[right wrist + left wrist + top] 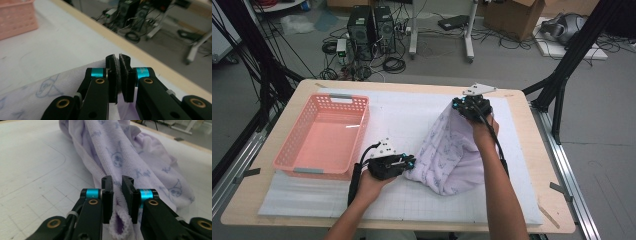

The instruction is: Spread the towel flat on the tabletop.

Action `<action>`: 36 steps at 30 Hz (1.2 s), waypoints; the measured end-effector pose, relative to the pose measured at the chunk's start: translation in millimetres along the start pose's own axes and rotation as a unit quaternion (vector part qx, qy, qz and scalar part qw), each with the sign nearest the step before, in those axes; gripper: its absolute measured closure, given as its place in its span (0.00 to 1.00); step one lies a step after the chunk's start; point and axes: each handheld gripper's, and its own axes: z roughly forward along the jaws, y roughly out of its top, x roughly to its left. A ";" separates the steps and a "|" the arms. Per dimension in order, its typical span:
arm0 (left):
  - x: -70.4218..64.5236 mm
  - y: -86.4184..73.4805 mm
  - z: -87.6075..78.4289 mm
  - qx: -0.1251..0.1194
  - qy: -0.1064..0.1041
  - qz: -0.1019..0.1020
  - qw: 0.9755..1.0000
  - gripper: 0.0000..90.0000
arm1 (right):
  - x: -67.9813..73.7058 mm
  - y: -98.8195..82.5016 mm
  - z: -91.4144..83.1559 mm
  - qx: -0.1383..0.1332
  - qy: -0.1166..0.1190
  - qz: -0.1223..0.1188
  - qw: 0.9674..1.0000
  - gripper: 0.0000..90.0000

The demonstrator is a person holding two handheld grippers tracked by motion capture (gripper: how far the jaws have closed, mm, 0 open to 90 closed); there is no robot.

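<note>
From the high view, a wooden table (532,150) under a white gridded mat (402,115) stands on a grey floor strewn with cables. A pink basket (324,135) sits by its left edge; the lilac towel (447,150) hangs right of centre, its top lifted off the mat by the right gripper (469,107), while the left gripper (409,162) has clamped its lower edge.

Left gripper view: the left gripper (117,192) pinches the towel (130,157) hem.

Right gripper view: the right gripper (118,72) is clenched on the towel (50,92) near the table's far edge.

Surface (522,165): basket (324,135) at frame left, towel (447,155) at centre-right, well apart from it. Left gripper (408,165) at the towel's lower-left edge, between basket and towel; right gripper (464,107) at its upper end, towards the far edge. Computer towers (372,30) on the floor behind, upper centre.
</note>
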 end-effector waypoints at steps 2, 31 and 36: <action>1.5 -1.4 0.6 0.008 -0.002 -0.009 1.000 0.63 | 5.4 2.2 16.0 0.015 -0.016 0.005 1.000 0.94; -3.2 -7.1 14.3 0.063 -0.011 -0.016 0.998 0.85 | 35.1 -149.5 -101.6 0.091 0.129 -0.009 0.987 0.48; 1.3 -4.0 0.7 0.030 -0.002 -0.023 0.999 0.87 | 49.1 -164.3 -99.9 0.103 0.162 -0.013 0.981 0.87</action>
